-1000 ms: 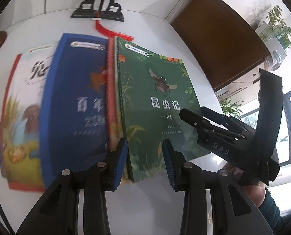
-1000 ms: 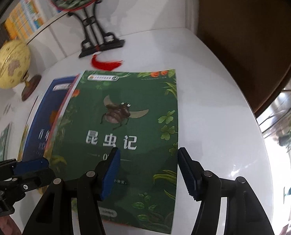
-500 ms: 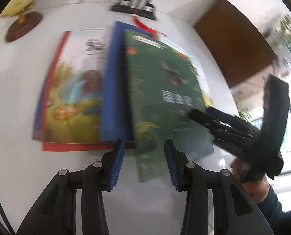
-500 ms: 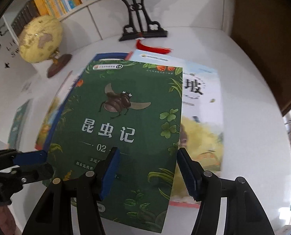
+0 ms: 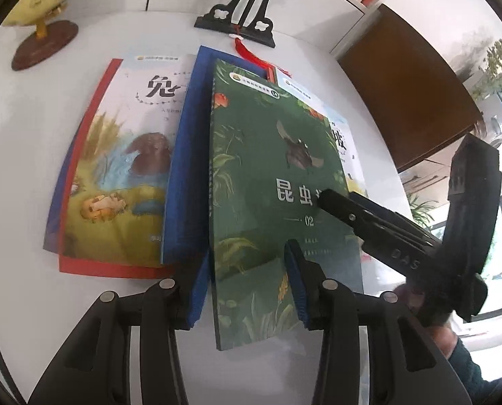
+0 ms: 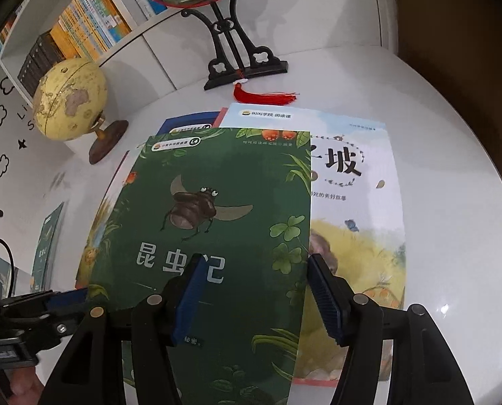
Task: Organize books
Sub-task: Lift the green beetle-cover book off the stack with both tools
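Observation:
A green book (image 5: 271,168) with a beetle on its cover (image 6: 217,182) lies on top of a spread of books on the white table (image 5: 21,168). It overlaps a blue book (image 5: 186,168) and a white book (image 6: 352,209). A rabbit picture book (image 5: 116,175) lies furthest left. My left gripper (image 5: 246,287) straddles the green book's left edge, one pad over the cover and one beside the spine. My right gripper (image 6: 254,290) straddles its right edge, and its jaws are opening. Neither gripper's pads squeeze the book.
A yellow globe (image 6: 70,101) and a black fan stand (image 6: 241,64) with a red tassel (image 6: 268,96) stand at the back of the table. Behind them is a bookshelf (image 6: 82,23). A brown cabinet (image 5: 403,84) stands to the right. Another green book (image 6: 48,243) lies far left.
The green book has slid left over the blue book, uncovering the white book on its right. Both grippers moved along with it.

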`<state>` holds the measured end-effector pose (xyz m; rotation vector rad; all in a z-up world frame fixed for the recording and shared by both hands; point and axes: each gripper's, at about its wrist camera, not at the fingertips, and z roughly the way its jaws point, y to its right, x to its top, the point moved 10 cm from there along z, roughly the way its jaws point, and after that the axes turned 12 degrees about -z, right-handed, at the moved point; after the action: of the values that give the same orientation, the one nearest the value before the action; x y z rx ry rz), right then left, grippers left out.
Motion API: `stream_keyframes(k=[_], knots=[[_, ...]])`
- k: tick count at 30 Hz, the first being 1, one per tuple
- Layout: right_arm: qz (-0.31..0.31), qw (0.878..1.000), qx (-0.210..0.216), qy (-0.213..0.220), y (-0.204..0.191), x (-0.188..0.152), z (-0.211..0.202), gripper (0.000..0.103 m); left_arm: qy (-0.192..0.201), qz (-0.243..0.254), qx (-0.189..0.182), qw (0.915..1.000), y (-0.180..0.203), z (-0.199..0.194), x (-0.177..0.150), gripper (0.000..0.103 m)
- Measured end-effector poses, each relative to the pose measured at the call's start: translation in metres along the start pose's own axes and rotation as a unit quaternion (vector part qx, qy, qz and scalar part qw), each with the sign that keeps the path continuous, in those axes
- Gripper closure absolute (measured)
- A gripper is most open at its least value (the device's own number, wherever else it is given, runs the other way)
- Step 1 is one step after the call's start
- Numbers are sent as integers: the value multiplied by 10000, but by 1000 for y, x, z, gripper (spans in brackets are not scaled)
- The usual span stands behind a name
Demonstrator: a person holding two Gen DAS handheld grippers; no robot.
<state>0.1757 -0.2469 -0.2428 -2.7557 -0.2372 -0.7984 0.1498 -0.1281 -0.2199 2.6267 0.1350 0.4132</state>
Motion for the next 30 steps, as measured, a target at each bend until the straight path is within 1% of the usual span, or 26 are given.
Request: stream_keyframes(k=[2,4,7,10,14,15,19,22,24,25,28,30], knots=[[107,9999,124,-13,0,-4,-3,41,-42,14,-34,10000,-1,-3,-4,64],[287,9989,364,-5,1,-9,-8,41,-97,20,-15,10000,-5,-5,-8,65],[713,9937,864,75,0,-17,-15,41,-171,-54,17,9998,-12,-5,-18,65],[963,9890,1110,154,-2,-22,-19,41,-304,-235,-91,9992,-18,-7,-29,65],[1028,9863,1284,141,-12,-30,-23,41,-598,-676,-380,9952,-34,-5,-40,65],[991,9867,1285,128,-14,-33,-24,41,-618,-726,-393,9947,-36,-5,-42,67],[881,9872,1326,-11,-21,-46,-31,42,-613,-771,-490,9939,-38,-8,-45,68],[920,9851,1419,-311,-20,-61,-33,42,-612,-708,-564,9940,-32,-7,-43,68],[979,9811,1579,-543,-22,-78,-32,42,-649,-652,-611,9939,-29,-2,-42,68],[1028,9772,1748,-630,-26,-86,-32,42,-671,-638,-619,9938,-27,0,-42,68],[1027,9744,1912,-581,-33,-92,-31,42,-718,-608,-600,9937,-27,8,-42,67],[908,9785,1766,-551,-35,-87,-28,42,-716,-681,-632,9931,-27,8,-41,68]])
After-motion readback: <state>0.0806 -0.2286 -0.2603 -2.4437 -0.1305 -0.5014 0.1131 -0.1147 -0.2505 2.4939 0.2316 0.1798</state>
